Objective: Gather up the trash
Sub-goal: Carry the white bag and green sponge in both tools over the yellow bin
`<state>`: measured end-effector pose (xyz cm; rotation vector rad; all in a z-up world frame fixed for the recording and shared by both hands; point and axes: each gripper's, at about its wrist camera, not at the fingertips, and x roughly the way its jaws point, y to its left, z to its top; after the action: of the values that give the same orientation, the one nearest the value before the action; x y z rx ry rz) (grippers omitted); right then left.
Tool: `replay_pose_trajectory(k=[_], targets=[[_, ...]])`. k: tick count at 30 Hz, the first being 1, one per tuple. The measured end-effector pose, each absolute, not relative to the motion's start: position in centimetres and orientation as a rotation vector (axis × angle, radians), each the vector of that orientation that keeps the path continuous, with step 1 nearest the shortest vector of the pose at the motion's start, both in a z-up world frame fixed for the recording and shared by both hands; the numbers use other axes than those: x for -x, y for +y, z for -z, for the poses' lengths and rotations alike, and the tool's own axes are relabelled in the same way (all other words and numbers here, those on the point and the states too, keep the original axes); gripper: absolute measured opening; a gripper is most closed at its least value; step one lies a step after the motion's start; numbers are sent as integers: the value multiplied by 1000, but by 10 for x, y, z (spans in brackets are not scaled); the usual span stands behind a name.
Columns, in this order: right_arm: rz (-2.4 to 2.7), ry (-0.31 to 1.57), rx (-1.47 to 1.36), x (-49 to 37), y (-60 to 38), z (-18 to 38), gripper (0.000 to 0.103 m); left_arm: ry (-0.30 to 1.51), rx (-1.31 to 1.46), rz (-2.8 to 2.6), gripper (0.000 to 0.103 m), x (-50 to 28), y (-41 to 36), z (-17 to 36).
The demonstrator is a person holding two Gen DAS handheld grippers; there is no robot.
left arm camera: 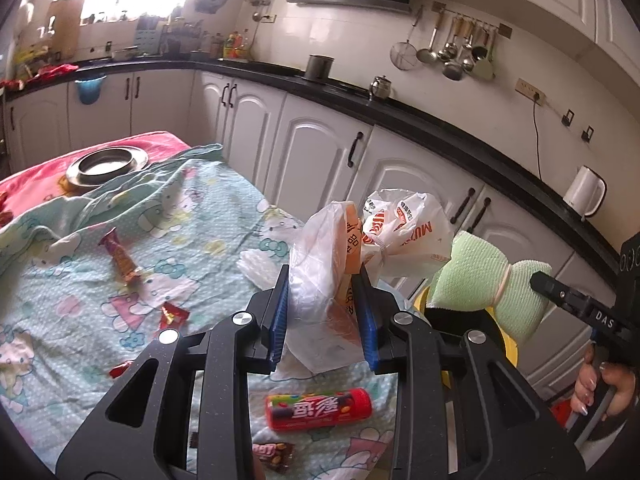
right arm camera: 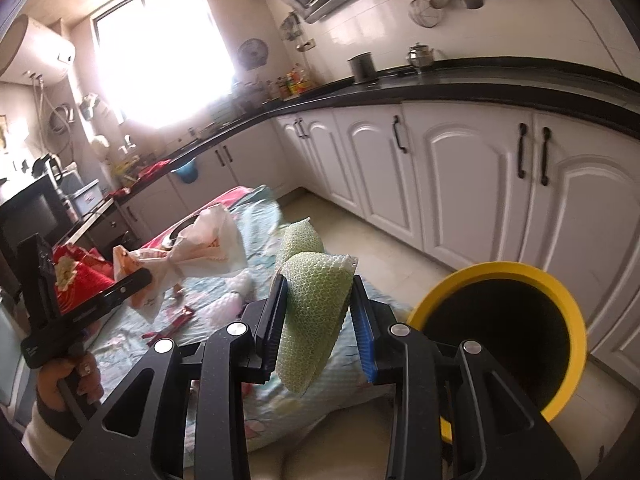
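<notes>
Your right gripper is clamped on the green foam wrap, and what the coming move turns on is where the yellow-rimmed bin lies from it: in the right wrist view the bin's dark mouth sits just to the right of your fingers and a little below them, close beside the near end of the table. The wrap's long axis runs along the fingers, its free end pointing up and away toward the cabinets, so I judge it needs a short carry to the right before you let go. Your left gripper is narrow too, pinched on a crumpled plastic bag with orange print. That bag stands upright between the pads, its loose top billowing up and to the right toward the bin. From the left wrist view, the bin shows only as a sliver of yellow rim on the right, beyond the right gripper and partly hidden behind the wrap. So your right hand is the nearer one to the bin, and the left has further to travel across the table edge.
</notes>
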<state>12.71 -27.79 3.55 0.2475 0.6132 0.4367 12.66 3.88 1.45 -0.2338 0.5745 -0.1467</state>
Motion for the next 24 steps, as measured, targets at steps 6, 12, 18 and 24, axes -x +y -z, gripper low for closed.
replay_pose_trajectory(k=[6, 12, 18, 24], targets=[[-378, 601, -272, -127, -300, -33, 30, 580, 205, 164, 23, -129, 23, -13], [-330, 591, -292, -125, -322, -28, 30, 591, 177, 181, 23, -135, 7, -10], [-290, 597, -318, -125, -339, -19, 30, 611, 142, 204, 23, -140, -12, -3], [-245, 607, -350, -125, -357, -10, 30, 634, 104, 240, 23, -147, -39, 4]])
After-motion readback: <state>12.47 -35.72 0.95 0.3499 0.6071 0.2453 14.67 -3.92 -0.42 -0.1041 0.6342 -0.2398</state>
